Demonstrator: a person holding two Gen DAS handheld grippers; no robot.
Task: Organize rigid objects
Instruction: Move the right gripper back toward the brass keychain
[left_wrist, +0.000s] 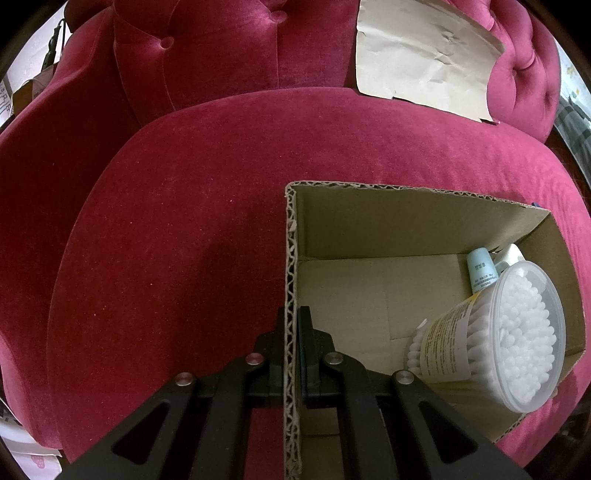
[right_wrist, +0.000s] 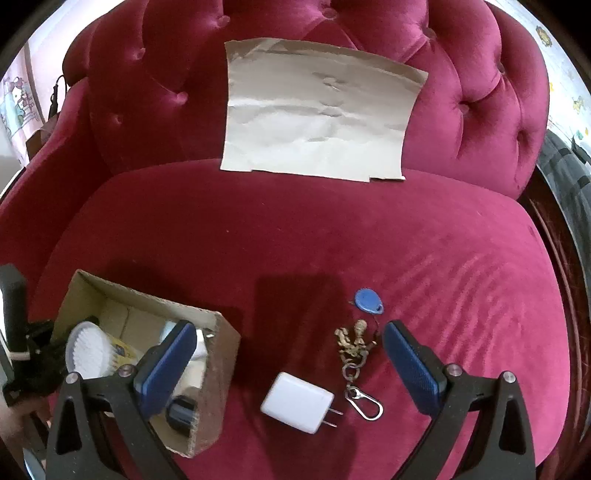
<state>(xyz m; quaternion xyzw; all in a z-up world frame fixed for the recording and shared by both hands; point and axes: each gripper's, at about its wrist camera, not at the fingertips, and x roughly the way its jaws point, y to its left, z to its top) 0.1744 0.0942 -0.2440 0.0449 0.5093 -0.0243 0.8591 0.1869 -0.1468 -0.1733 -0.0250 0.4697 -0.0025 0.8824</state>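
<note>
An open cardboard box (left_wrist: 369, 225) sits on the red velvet seat; it also shows in the right wrist view (right_wrist: 218, 369). My left gripper (left_wrist: 291, 325) is shut on the box's left wall. Inside lie a clear tub of cotton swabs (left_wrist: 517, 339), a pale blue tube (left_wrist: 480, 269) and a dark object (right_wrist: 181, 410). My right gripper (right_wrist: 288, 343) is open and empty above a white charger plug (right_wrist: 295, 402). Beside it lie a keychain with a brass charm and clip (right_wrist: 354, 354) and a blue key fob (right_wrist: 367, 300).
A creased sheet of brown paper (right_wrist: 317, 122) leans on the tufted backrest (right_wrist: 461, 85). The seat cushion (left_wrist: 166, 240) curves down to its front edge. A dark wooden frame (right_wrist: 554, 236) runs along the right side.
</note>
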